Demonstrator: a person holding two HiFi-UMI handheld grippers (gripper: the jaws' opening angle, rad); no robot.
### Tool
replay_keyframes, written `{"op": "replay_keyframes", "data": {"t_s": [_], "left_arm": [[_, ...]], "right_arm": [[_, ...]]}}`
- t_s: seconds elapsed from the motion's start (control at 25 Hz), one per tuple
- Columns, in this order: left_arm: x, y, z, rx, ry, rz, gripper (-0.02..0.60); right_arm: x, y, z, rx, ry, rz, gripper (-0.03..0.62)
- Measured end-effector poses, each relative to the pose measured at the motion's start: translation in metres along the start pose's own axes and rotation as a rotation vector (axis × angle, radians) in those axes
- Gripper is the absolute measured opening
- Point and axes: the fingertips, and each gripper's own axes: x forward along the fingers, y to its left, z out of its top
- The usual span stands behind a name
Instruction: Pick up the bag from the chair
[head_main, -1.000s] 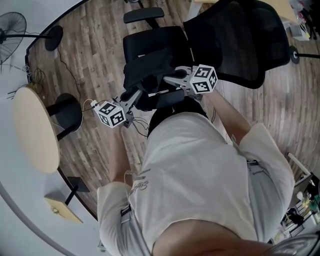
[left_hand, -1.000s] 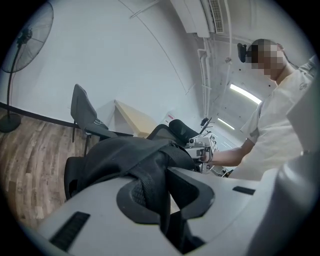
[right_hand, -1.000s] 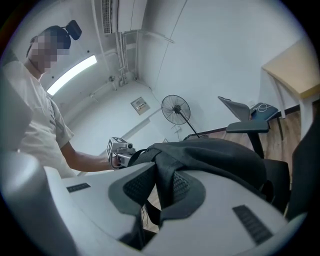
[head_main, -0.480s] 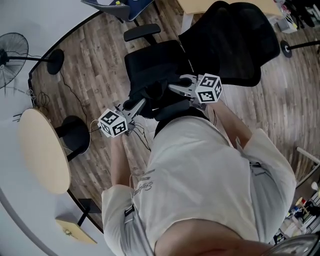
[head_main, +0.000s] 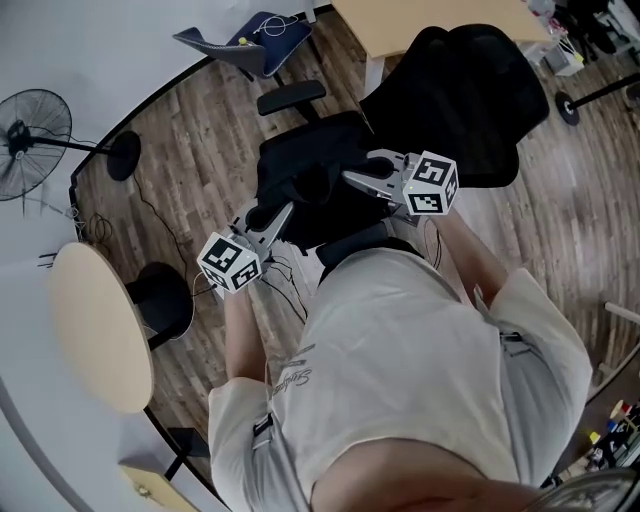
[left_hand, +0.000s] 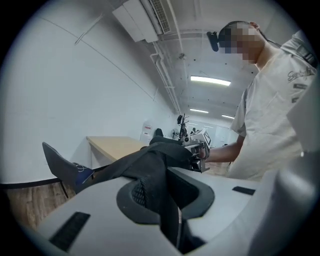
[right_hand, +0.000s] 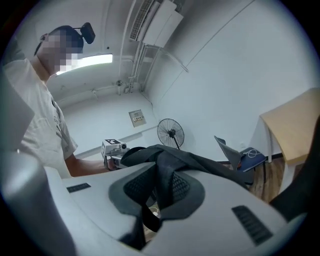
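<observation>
A black bag (head_main: 312, 190) hangs between my two grippers over the seat of a black office chair (head_main: 462, 92). My left gripper (head_main: 272, 216) is shut on a fold of its fabric at the near left. My right gripper (head_main: 362, 172) is shut on the bag's right side. In the left gripper view the bag (left_hand: 150, 167) runs down between the closed jaws of the left gripper (left_hand: 167, 202), and the right gripper (left_hand: 201, 147) shows beyond. In the right gripper view the right gripper (right_hand: 156, 197) pinches the dark strap (right_hand: 165, 172). Whether the bag's underside touches the seat is hidden.
The chair's armrest (head_main: 291, 98) sticks out at the back left. A round beige table (head_main: 100, 325) and its black base (head_main: 166, 300) stand to the left, with a fan (head_main: 36, 134) behind. A blue chair (head_main: 256, 34) and a wooden desk (head_main: 430, 14) lie beyond. Cables trail on the floor.
Both grippers have stayed shut on the bag and spread slightly apart. The left one has drifted down and nearer the person, and the head view has shifted to show more of the back of the room.
</observation>
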Motion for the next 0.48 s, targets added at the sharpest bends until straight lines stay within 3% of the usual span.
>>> {"op": "replay_keyframes", "data": {"t_s": [0.16,0.48], "left_arm": [[0.003,0.011,0.026,0.045,-0.041,0.05,0.052],[0.011,0.025,0.085,0.027,-0.181,0.101,0.052]], "right_arm": [[0.004,-0.005,0.03,-0.099,-0.029,-0.025,0.028],[0.006,-0.015,0.092,-0.239,-0.084,-0.068,0.029]]}}
